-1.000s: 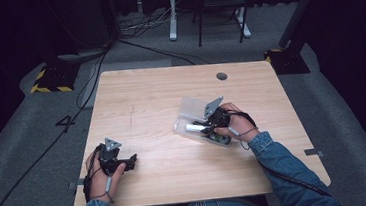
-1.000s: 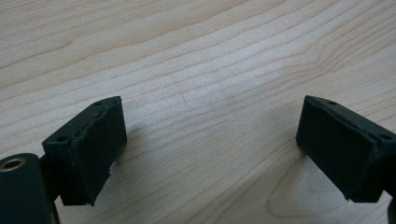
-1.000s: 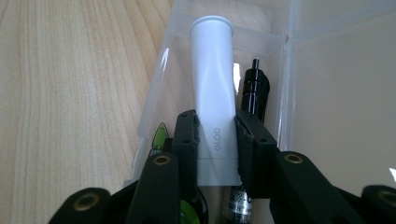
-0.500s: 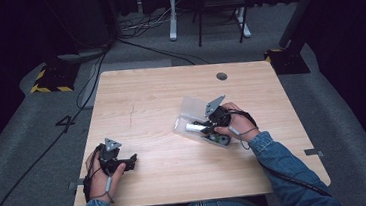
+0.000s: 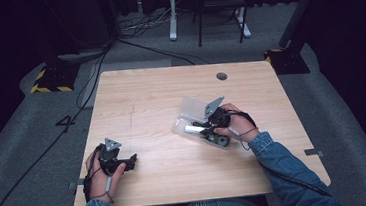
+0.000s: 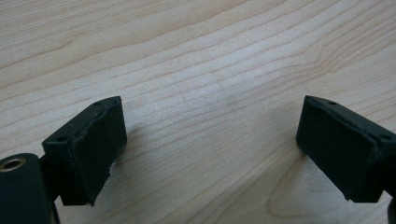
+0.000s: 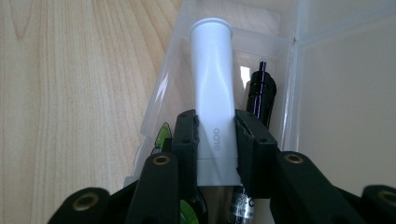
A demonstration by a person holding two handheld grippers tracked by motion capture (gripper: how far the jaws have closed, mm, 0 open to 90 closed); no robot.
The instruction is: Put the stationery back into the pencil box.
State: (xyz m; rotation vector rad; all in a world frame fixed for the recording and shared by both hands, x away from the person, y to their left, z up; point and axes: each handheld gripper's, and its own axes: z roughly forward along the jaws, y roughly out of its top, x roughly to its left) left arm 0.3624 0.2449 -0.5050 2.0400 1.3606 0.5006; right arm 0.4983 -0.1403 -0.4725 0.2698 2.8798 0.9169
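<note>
You clamped the right gripper (image 7: 216,135) on the glue stick (image 7: 214,79) inside the clear box (image 7: 154,107) | left gripper (image 6: 205,140) idled, jaws apart, near box | next, likely: settle or lift it cleanly.

From my seat the counter (image 5: 150,101) looks like pale wood with fine grain and a smooth, faintly satin finish. The box (image 7: 299,70) is clear, slightly frosted plastic. I see the white glue stick (image 7: 213,88) as smooth matt plastic, the black pen (image 7: 261,93) beside it glossy. The right gripper (image 7: 215,135) pads (image 7: 250,140) look matt black and rubbery.
</note>
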